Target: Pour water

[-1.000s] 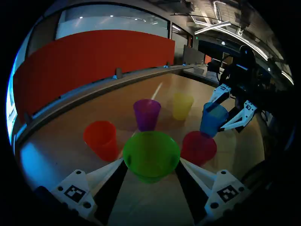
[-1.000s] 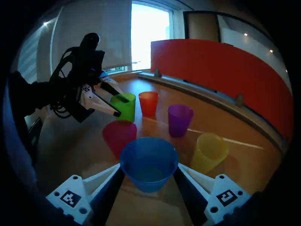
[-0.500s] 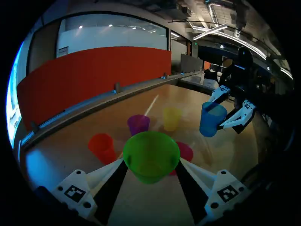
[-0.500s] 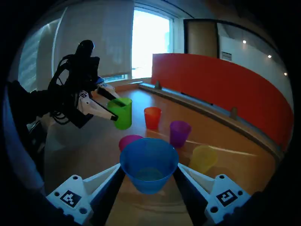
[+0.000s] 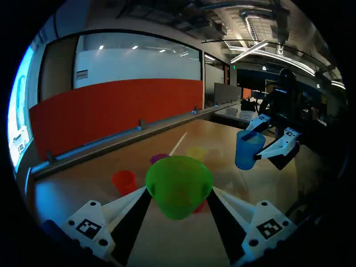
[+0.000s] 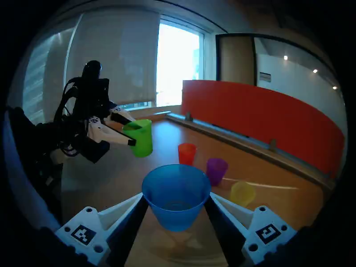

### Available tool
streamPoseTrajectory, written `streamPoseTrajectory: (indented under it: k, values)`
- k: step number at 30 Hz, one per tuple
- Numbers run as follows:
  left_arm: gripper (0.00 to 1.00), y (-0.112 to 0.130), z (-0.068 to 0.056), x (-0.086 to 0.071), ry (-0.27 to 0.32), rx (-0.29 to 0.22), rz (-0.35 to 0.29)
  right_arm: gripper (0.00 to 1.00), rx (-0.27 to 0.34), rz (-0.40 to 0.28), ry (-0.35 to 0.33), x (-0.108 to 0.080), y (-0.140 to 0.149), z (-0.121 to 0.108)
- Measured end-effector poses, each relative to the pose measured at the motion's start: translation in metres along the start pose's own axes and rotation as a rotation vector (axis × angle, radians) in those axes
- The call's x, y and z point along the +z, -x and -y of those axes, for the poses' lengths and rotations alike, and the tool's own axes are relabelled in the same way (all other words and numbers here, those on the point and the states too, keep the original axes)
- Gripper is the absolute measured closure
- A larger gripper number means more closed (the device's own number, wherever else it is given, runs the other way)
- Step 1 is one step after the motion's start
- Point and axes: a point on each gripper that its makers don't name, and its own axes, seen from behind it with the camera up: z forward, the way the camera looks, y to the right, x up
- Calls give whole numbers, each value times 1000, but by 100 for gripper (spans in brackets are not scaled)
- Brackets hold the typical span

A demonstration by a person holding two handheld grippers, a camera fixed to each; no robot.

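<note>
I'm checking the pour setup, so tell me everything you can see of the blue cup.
The blue cup looks like translucent plastic, round-rimmed and tapering downward. It is upright, held clear of the wooden table, clamped at its sides between the two fingers of the right hand-held gripper. A little clear liquid seems to sit at its bottom. Nothing else touches it.

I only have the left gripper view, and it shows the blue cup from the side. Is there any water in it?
Observer: The right gripper view looks down into the blue cup. A little water seems to lie at the bottom, far below the rim.
Operator: And my green cup, is it level?
Observer: Seen from the side, the green cup sits roughly upright in the left gripper, mouth up.
</note>
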Motion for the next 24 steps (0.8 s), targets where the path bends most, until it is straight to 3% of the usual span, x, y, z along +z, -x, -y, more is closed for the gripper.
streamPoseTrajectory:
  k: [11, 24]
  values:
    - [16, -32, -17, -37, -13, 1, -115, 12, -30, -109, 0, -16, -35, 24]
    - [15, -52, -30, -50, -11, -8, -186, 11, -18, -214, 11, -23, -58, 31]
